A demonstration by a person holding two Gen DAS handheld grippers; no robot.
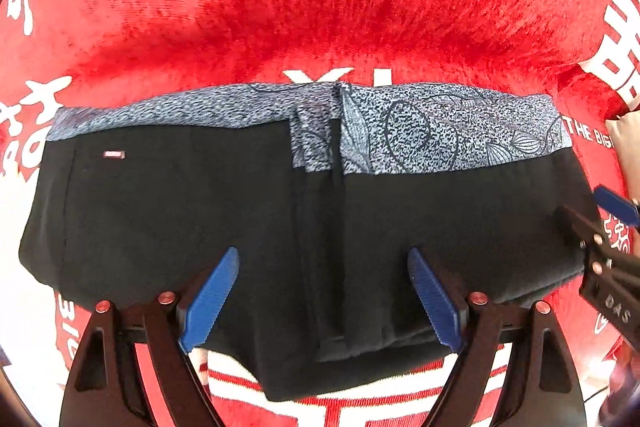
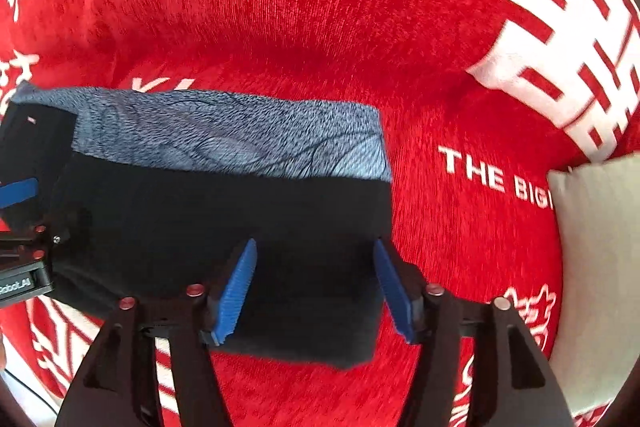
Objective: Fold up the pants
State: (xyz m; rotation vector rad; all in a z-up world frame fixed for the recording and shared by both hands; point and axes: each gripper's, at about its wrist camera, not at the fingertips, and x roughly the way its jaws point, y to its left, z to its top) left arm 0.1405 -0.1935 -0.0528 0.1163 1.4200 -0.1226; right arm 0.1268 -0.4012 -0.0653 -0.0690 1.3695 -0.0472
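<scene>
The black pants (image 1: 200,219) lie folded into a wide rectangle on the red cloth, with a blue-grey patterned waistband (image 1: 420,131) along the far edge. My left gripper (image 1: 324,255) is open above the near middle of the pants, holding nothing. My right gripper (image 2: 316,247) is open above the right end of the pants (image 2: 240,211), holding nothing. The right gripper also shows at the right edge of the left wrist view (image 1: 600,227). The left gripper shows at the left edge of the right wrist view (image 2: 20,227).
A red plush cloth (image 1: 320,7) with white characters and lettering covers the surface. A grey cushion (image 2: 600,267) sits at the right of the right wrist view.
</scene>
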